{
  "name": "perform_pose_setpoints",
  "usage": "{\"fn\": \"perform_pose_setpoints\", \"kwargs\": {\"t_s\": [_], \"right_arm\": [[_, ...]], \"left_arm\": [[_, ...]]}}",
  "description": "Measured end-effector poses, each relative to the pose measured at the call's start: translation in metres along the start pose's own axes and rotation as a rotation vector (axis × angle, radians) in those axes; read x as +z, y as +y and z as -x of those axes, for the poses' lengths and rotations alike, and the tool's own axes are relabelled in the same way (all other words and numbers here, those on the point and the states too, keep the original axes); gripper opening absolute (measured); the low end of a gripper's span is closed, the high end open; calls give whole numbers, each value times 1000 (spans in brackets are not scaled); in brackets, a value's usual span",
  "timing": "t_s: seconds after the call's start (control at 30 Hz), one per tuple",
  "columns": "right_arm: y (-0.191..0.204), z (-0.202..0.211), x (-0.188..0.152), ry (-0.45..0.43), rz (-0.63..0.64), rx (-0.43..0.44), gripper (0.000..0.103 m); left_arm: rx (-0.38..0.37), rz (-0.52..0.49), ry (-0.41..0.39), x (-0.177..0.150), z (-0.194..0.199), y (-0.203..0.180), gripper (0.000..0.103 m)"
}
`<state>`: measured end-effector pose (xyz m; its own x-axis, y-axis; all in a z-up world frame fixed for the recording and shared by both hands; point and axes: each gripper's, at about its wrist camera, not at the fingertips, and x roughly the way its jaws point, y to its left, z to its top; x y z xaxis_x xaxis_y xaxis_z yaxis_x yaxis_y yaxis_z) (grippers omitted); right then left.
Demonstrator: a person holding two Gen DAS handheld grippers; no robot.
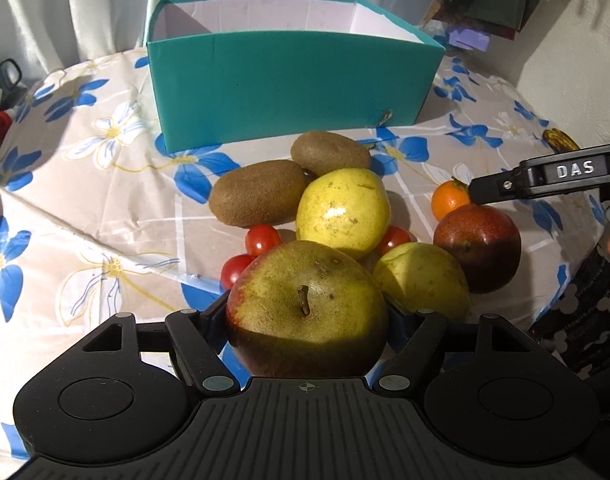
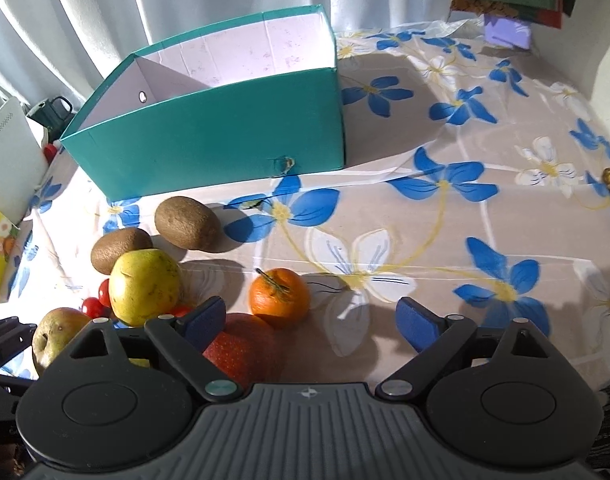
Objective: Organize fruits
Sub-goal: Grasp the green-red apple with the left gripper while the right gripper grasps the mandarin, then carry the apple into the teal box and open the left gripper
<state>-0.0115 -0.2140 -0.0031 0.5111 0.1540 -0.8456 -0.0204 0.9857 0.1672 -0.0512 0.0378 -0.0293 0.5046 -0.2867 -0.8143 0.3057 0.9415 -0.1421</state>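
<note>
A green-red apple is clamped in the left tongs; the right tongs are held apart (over a red apple) near the teal box.

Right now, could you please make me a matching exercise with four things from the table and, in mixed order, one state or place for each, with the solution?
Things:
1. teal box
2. green-red apple
3. orange mandarin
4. two kiwis

States or places:
A. lie side by side just in front of the box
B. between the left gripper's fingers
C. stands open at the back, no fruit visible inside
D. on the cloth ahead of the open right gripper

Pairs: 1-C, 2-B, 3-D, 4-A
</note>
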Motion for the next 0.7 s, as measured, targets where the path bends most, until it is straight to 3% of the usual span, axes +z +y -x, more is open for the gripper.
{"fn": "perform_pose_setpoints", "kwargs": {"t_s": [0.13, 0.37, 0.7], "right_arm": [[6, -15, 6, 23, 5, 14, 68], [12, -36, 11, 78, 24, 23, 48], [16, -52, 10, 109, 36, 29, 41]], "left_arm": [[-1, 9, -25, 4, 8, 0, 78], [2, 28, -46, 13, 14, 3, 78], [-1, 30, -48, 24, 13, 6, 78]]}}
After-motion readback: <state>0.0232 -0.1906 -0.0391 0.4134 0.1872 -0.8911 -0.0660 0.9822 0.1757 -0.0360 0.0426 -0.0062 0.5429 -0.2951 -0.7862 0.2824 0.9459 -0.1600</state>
